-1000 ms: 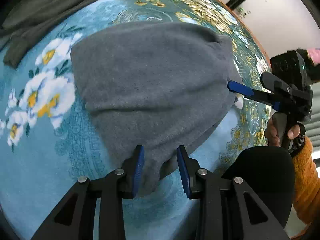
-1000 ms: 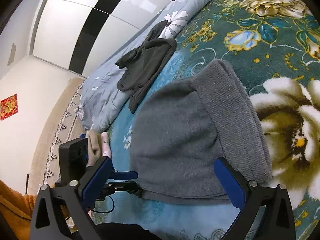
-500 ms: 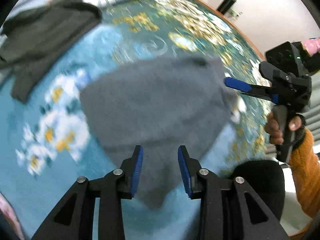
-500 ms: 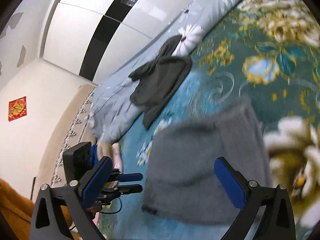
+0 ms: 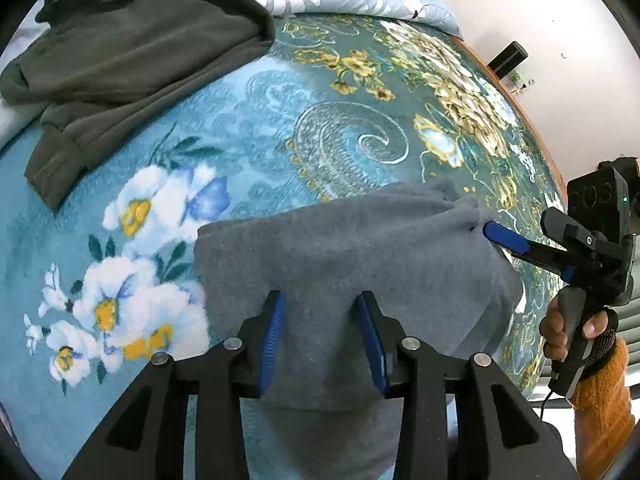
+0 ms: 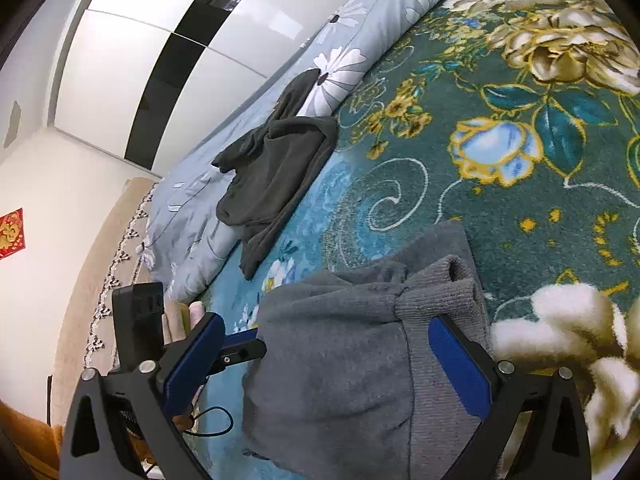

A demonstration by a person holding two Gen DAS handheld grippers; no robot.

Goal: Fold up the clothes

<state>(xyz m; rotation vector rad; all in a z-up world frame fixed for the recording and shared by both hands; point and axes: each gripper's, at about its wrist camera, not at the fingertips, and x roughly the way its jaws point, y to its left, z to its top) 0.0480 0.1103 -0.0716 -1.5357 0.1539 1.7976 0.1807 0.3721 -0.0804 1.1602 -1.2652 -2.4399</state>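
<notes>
Grey garment [image 5: 352, 256], folded, now lies nearer the front edge of the floral bedspread [image 5: 248, 128] than a second ago. Left gripper [image 5: 322, 344] opening, cloth between the pads, no pinch evident. Right gripper [image 6: 332, 364] released, straddling the hem. Fold appears complete; dark garment [image 5: 132, 48] unfolded at the far edge

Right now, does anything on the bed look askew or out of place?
Yes. The grey garment is not folded flat: its ribbed hem is bunched and curled up at the far corner. Farther back, the dark garment lies crumpled, straddling the floral blanket and the pale duvet.
</notes>
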